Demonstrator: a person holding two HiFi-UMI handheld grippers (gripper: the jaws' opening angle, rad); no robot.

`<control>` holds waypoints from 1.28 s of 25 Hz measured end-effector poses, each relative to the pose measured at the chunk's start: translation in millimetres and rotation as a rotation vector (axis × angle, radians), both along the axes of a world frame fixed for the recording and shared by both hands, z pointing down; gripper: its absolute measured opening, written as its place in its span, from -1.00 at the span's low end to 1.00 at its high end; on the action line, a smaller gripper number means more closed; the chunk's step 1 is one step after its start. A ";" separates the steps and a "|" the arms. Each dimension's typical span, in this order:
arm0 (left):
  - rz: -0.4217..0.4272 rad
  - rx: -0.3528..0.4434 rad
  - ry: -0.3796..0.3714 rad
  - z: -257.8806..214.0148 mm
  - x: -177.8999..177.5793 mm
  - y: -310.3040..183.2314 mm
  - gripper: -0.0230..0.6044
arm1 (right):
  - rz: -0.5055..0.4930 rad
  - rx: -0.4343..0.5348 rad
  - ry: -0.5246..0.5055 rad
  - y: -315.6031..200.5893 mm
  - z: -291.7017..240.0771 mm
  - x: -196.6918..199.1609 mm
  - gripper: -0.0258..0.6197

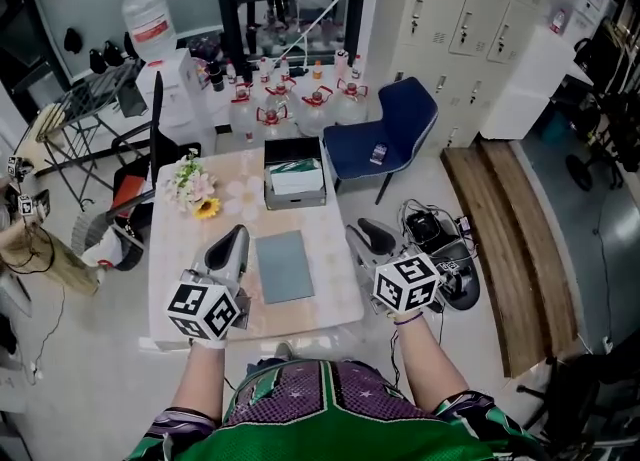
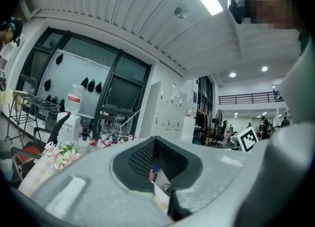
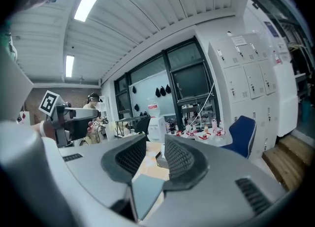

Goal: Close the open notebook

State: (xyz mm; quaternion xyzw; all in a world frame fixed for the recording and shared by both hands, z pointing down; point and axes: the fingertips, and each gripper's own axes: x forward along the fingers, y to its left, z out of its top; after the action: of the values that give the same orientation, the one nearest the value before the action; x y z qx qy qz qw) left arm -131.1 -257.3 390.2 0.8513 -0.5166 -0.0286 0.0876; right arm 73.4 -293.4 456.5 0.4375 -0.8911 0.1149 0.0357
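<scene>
The notebook (image 1: 284,265) lies flat with its cover down on the table (image 1: 330,301), so we judge the closing done. We hold both grippers off it at either side: the left gripper (image 1: 236,236) pinched together on nothing, the right gripper (image 1: 362,235) parted and empty.

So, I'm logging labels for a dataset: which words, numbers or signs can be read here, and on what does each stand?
No text can be read in any view.
Marker cubes: black-and-white square patterns, no letters.
Water jug: red label, too small to read.
Lockers: sheets on the doors, too blurred to read.
Notebook: plain cover, no print visible.
</scene>
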 end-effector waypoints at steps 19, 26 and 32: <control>-0.083 0.115 -0.067 -44.2 -22.8 17.3 -0.87 | 0.054 0.246 -0.021 15.3 -108.3 0.1 -0.62; -0.102 0.133 -0.076 -50.8 -26.8 19.2 -0.87 | 0.069 0.290 0.016 22.6 -120.8 -0.3 -0.77; -0.118 0.150 -0.068 -56.7 -36.2 22.6 -0.87 | 0.081 0.305 0.015 24.9 -123.8 -1.0 -0.88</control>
State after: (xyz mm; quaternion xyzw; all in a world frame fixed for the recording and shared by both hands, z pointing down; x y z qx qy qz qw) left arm -167.2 -234.7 333.5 0.8241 -0.5648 -0.0433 0.0041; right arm 72.3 -268.5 332.7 0.4741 -0.8797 -0.0239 -0.0293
